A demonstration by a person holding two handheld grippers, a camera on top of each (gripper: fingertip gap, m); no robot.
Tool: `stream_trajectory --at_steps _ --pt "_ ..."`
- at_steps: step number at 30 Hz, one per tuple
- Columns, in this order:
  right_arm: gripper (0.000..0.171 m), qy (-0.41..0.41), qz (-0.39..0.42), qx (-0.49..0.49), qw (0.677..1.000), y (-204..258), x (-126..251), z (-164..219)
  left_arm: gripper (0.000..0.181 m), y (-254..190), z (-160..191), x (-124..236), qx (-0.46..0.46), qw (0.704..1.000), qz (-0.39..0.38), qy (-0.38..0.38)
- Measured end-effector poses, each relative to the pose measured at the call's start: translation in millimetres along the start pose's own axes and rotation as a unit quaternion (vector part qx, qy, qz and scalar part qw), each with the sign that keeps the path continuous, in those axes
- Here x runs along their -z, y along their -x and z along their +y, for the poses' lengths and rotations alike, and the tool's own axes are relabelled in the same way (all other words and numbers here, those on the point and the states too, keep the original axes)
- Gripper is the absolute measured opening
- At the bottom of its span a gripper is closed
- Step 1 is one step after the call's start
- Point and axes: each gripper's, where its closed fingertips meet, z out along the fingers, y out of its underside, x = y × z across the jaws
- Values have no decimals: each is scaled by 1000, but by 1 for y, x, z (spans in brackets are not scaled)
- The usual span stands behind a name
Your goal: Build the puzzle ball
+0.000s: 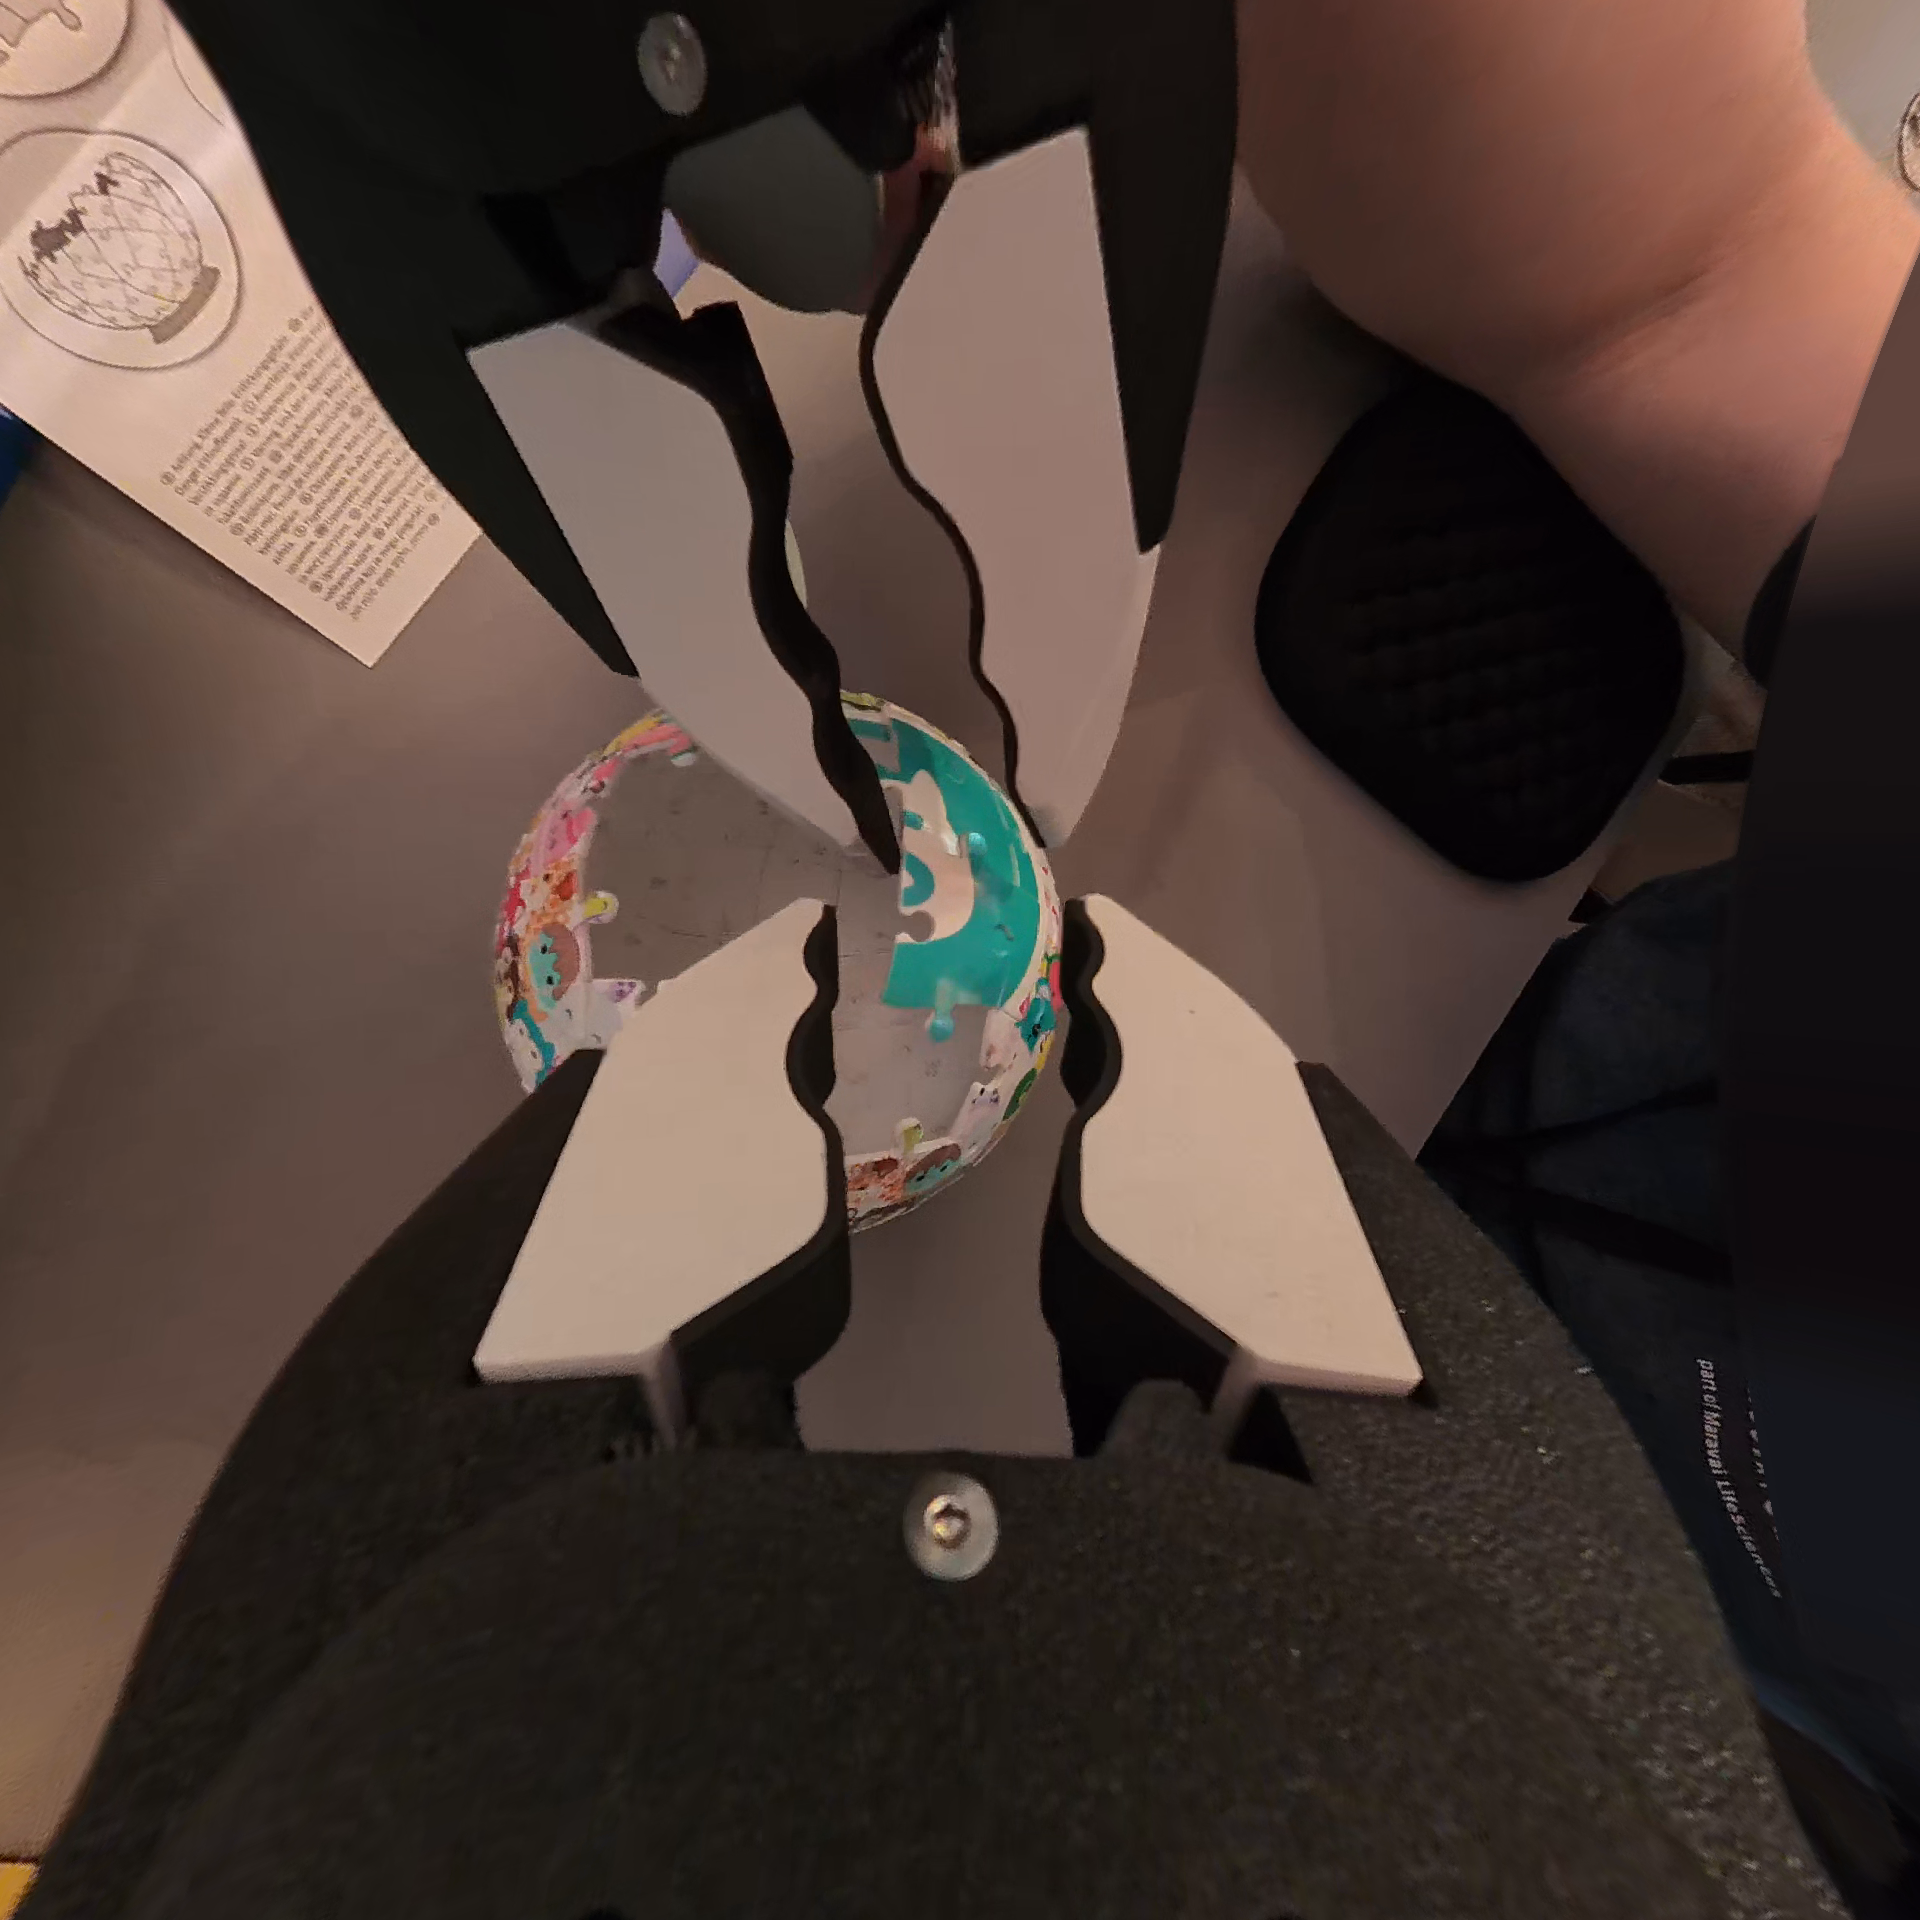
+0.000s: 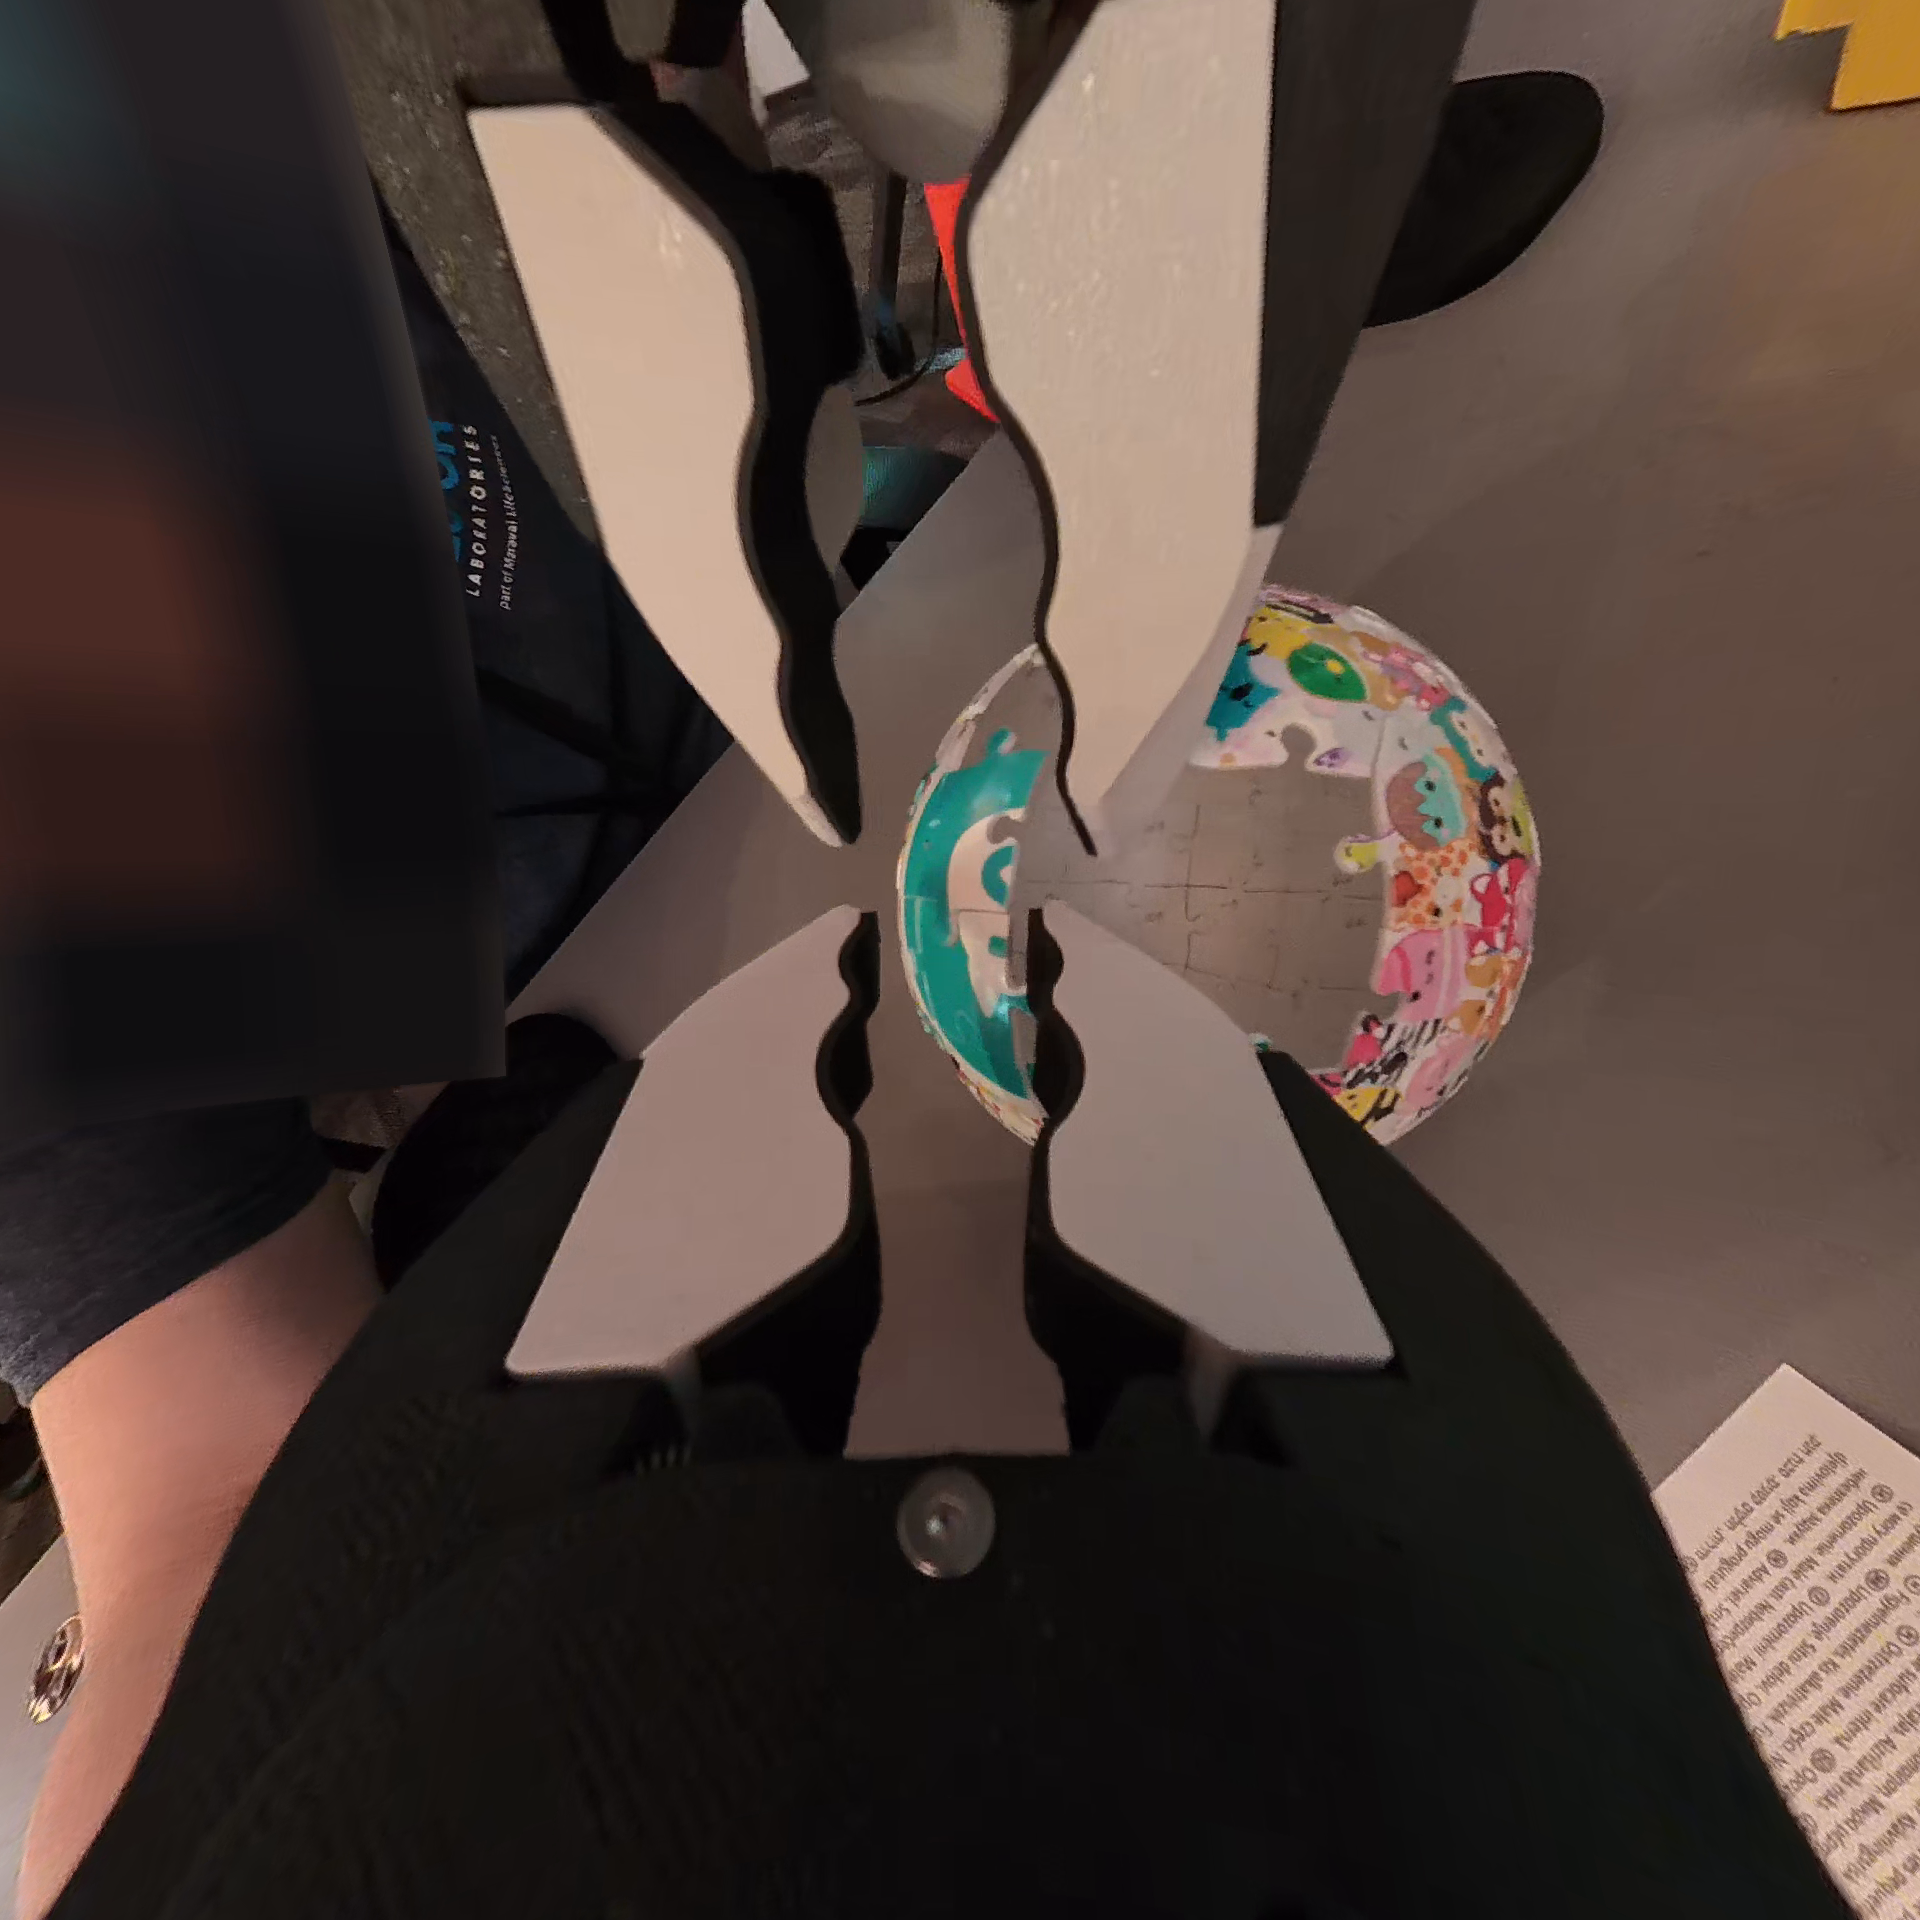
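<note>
The partly built puzzle ball (image 1: 551,935) lies on the grey table (image 1: 260,935). It is a hollow shell of colourful cartoon pieces with a wide gap that shows its grey inside. A band of teal and white pieces (image 1: 997,831) runs along one rim. My left gripper (image 1: 948,914) is open, its tips just above the teal band. My right gripper (image 1: 961,842) comes from the opposite side, open, tip to tip with the left. In the right wrist view the ball (image 2: 1455,862) sits right of my right gripper (image 2: 948,920). The teal band (image 2: 935,883) shows between its fingers. The left gripper (image 2: 961,836) faces it.
A printed instruction sheet (image 1: 208,364) lies on the table and also shows in the right wrist view (image 2: 1818,1662). A black chair seat (image 1: 1455,644) stands past the table edge. A person's forearm (image 1: 1507,187) is close. A yellow thing (image 2: 1860,52) lies at the far corner. Left and right tips are no more than a few centimetres apart.
</note>
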Motion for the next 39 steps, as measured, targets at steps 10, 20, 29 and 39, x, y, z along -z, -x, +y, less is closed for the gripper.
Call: stream_trajectory --at_steps 10,20,29,39 --pt "31 -8 30 1 1000 -6 3 -3 40 -7 -9 20 -12 998 -14 -55" --pt "38 -4 57 7 998 -10 -2 -6 38 -8 7 21 -12 998 -29 -61" --pt "40 22 78 19 997 -14 -8 -1 38 -9 6 25 -11 997 -24 -67" --pt "39 23 74 22 997 -13 -9 -1 37 2 15 15 -30 997 -62 -36"
